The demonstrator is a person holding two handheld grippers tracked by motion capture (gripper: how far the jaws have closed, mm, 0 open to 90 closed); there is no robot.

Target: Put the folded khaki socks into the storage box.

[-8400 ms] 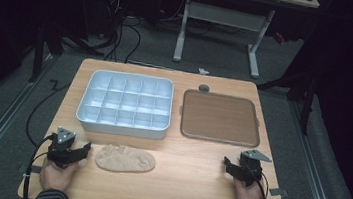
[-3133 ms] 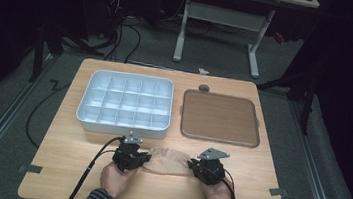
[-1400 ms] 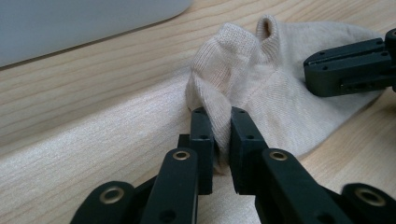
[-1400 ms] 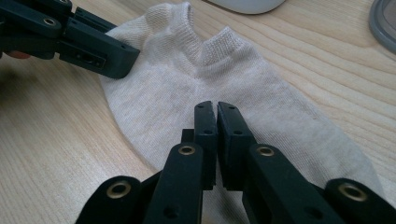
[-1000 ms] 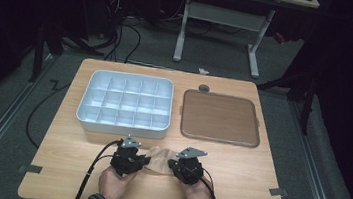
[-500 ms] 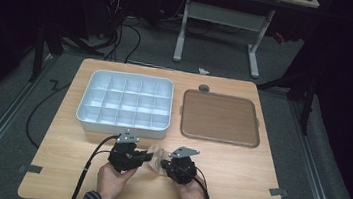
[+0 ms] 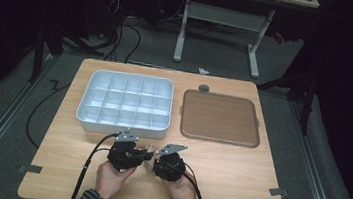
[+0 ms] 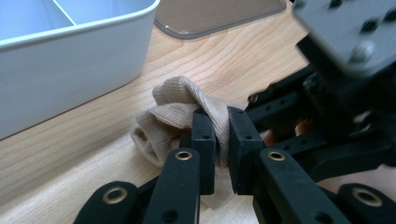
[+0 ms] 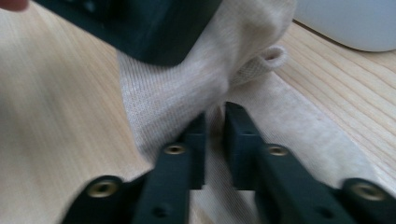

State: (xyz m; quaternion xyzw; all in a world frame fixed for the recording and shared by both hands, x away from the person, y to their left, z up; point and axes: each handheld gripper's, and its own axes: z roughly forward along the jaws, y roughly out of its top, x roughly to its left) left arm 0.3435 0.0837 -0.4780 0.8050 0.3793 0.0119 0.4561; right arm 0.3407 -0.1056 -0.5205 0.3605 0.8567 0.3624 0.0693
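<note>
I see the beige sock bunched on the worktop, just in front of the white compartment tray and between my two tools. My left hand-held gripper pinches a fold of it tight. My right hand-held gripper has just been opening: its jaws stand slightly apart with sock fabric between them, no longer pressing. The brown tray sits to the right, well apart.

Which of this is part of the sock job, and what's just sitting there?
In the job:
- beige sock
- left gripper, shut on it
- right gripper, jaws just opening, sock between them

Lying about:
- compartment tray
- brown lid
- small grey disc
</note>
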